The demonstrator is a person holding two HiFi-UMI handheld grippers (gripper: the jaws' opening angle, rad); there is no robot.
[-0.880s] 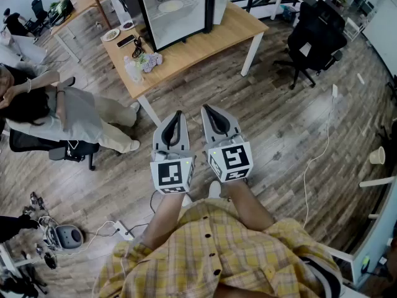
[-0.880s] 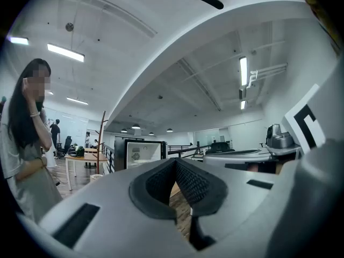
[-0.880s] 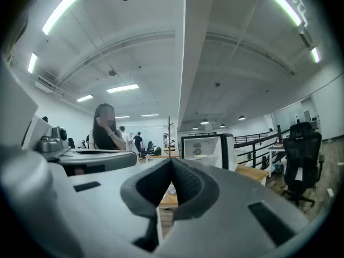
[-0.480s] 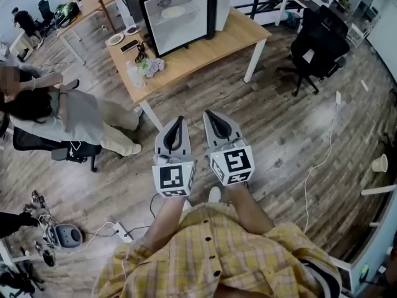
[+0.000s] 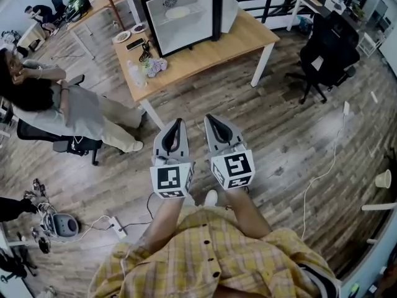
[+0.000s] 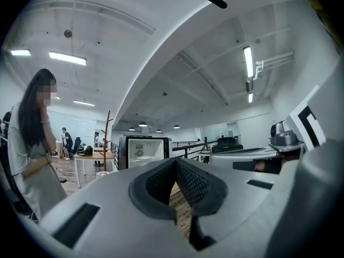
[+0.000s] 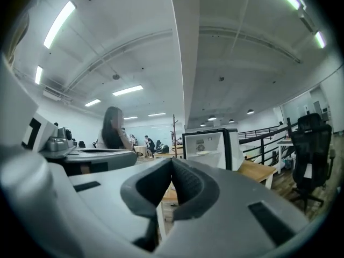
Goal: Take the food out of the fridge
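Desk [image 5: 211, 48] and fridge [image 5: 208, 5] sit slightly further right vs earlier; left gripper [image 5: 176, 122] and right gripper [image 5: 208, 117] both closed, empty, held fwd, prob. for approach; food [image 5: 177, 12] on fridge shelf, well apart.

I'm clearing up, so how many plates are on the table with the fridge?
2: a white plate near the table's left end, and a smaller plate beside it, nearer the fridge. Others may hide behind the fridge.
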